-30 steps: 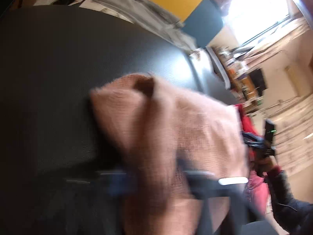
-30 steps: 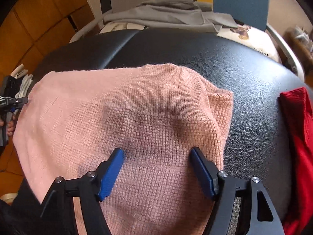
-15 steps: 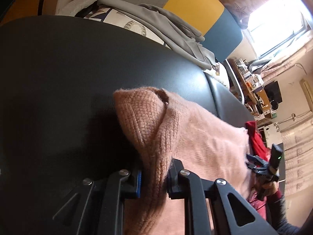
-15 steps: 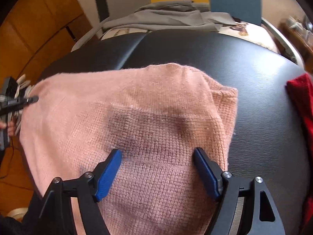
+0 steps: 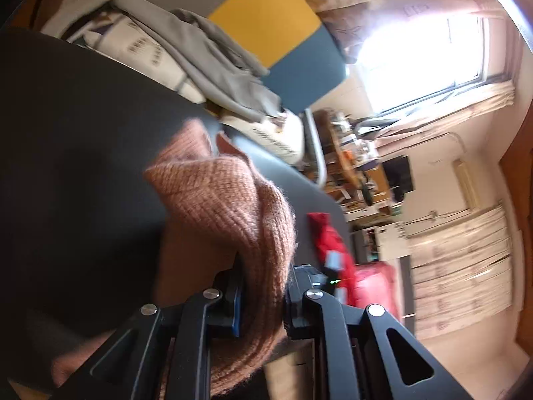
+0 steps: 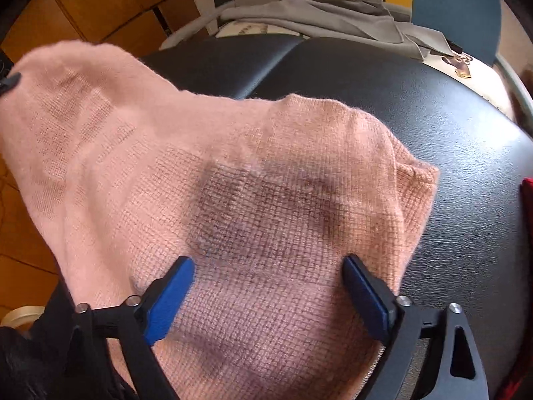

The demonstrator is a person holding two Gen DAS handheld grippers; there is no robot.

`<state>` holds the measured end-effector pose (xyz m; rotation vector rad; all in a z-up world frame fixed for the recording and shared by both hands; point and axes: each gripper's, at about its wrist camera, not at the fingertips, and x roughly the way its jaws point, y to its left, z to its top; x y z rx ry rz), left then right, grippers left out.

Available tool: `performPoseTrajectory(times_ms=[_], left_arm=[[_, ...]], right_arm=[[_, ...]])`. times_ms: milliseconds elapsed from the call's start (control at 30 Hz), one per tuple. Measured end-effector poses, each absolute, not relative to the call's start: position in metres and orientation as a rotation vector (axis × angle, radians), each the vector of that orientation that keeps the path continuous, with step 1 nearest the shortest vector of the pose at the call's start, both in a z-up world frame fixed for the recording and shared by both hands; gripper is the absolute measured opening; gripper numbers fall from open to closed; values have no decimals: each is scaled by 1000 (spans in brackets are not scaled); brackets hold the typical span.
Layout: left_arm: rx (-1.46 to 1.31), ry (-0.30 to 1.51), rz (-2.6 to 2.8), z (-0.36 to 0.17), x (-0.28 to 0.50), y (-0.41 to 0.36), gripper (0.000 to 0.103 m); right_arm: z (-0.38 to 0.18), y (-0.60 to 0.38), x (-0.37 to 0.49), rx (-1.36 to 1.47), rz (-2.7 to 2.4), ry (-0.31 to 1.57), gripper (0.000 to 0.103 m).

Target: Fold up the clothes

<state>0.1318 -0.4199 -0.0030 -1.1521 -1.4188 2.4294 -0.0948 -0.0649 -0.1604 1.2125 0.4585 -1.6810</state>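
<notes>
Sweater (image 6: 273,200) hangs from our left tongs (image 5: 261,303), clenched on its corner off the table's (image 6: 449,140) left edge; right tongs (image 6: 269,286) hover released above its middle.

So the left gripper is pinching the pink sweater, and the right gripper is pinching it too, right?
Not quite. The left gripper is shut on the pink sweater, but the right gripper is not pinching it. The right wrist view shows its two blue fingers spread wide apart, open over the sweater as it lies on the black table.
</notes>
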Motion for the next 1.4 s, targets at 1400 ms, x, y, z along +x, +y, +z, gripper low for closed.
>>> performPoseTrajectory(times_ms=[1400], left_arm=[[-1487, -1714, 2156, -124, -42, -217, 20]], right_arm=[[-126, 73, -64, 970, -1748, 233, 101]])
